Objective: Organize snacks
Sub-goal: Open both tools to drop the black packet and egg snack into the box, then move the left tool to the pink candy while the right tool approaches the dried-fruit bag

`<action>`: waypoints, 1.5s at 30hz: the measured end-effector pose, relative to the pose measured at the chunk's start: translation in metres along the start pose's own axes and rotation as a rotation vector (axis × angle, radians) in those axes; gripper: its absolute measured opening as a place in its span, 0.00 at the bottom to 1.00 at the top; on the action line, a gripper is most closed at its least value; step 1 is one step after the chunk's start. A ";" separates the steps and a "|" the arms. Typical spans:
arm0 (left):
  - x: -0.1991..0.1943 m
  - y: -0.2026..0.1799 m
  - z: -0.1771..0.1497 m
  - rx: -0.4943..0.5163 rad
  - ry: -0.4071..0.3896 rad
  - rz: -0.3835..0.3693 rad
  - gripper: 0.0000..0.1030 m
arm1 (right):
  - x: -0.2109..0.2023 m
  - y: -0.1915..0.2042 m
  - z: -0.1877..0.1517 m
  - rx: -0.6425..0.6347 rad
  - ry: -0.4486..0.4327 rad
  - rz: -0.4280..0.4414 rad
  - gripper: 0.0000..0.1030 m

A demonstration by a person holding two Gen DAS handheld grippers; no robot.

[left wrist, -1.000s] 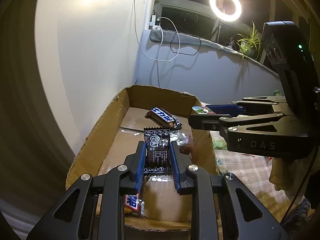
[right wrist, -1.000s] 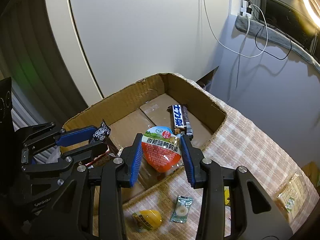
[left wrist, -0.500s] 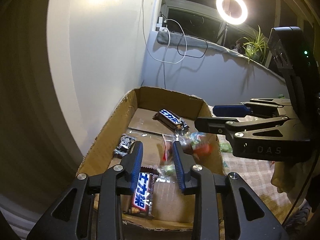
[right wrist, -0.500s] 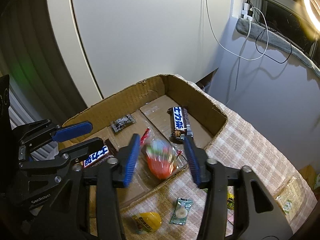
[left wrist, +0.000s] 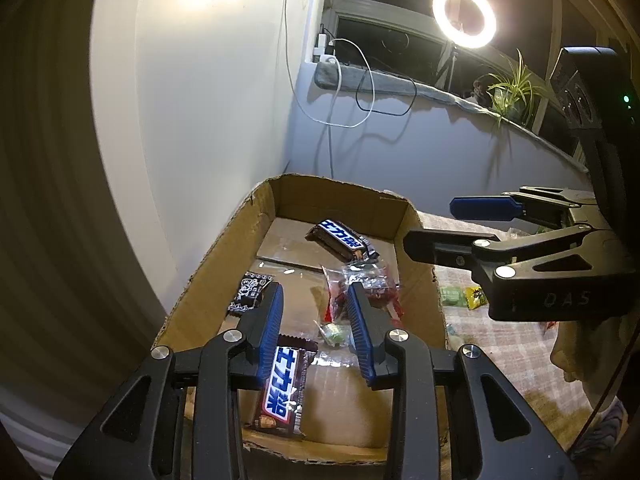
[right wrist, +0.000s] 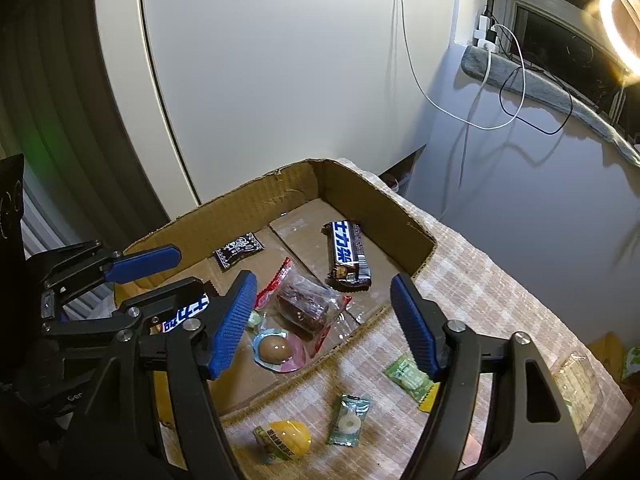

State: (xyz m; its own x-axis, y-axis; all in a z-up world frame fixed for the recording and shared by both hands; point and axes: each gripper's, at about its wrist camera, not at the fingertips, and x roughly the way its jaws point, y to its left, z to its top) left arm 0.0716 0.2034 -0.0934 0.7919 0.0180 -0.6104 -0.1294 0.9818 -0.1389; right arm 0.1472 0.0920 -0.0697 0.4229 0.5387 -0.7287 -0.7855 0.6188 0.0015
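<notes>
A shallow cardboard box (left wrist: 224, 256) (right wrist: 372, 196) holds two chocolate bars (left wrist: 342, 238) (right wrist: 349, 256), a small black packet (left wrist: 250, 290) (right wrist: 239, 249), a clear-and-red bag (right wrist: 306, 304) and an egg pack (right wrist: 274, 348). My left gripper (left wrist: 314, 332) is open and empty above the box's near end, over the near chocolate bar (left wrist: 282, 392). My right gripper (right wrist: 322, 324) is open wide and empty above the box's front wall. Each gripper shows in the other's view.
On the checked cloth (right wrist: 500, 304) outside the box lie a yellow egg snack (right wrist: 284, 438), a green candy wrapper (right wrist: 349, 420) and a green-yellow packet (right wrist: 410, 378). More packets lie at the right (right wrist: 576, 380). A white wall stands behind the box.
Both grippers have opened and let go. The black packet fell from the left gripper into the box. The egg pack fell from the right gripper into the box.
</notes>
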 end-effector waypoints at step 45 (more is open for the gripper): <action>0.020 -0.135 0.000 0.210 0.070 -0.159 0.33 | -0.095 -0.155 -0.147 0.317 0.080 -0.157 0.86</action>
State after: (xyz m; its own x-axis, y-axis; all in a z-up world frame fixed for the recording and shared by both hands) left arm 0.1050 0.0715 -0.0866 0.7485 -0.1456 -0.6470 0.1257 0.9891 -0.0772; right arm 0.1625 -0.1395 -0.1014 0.4809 0.3841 -0.7881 -0.5289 0.8440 0.0886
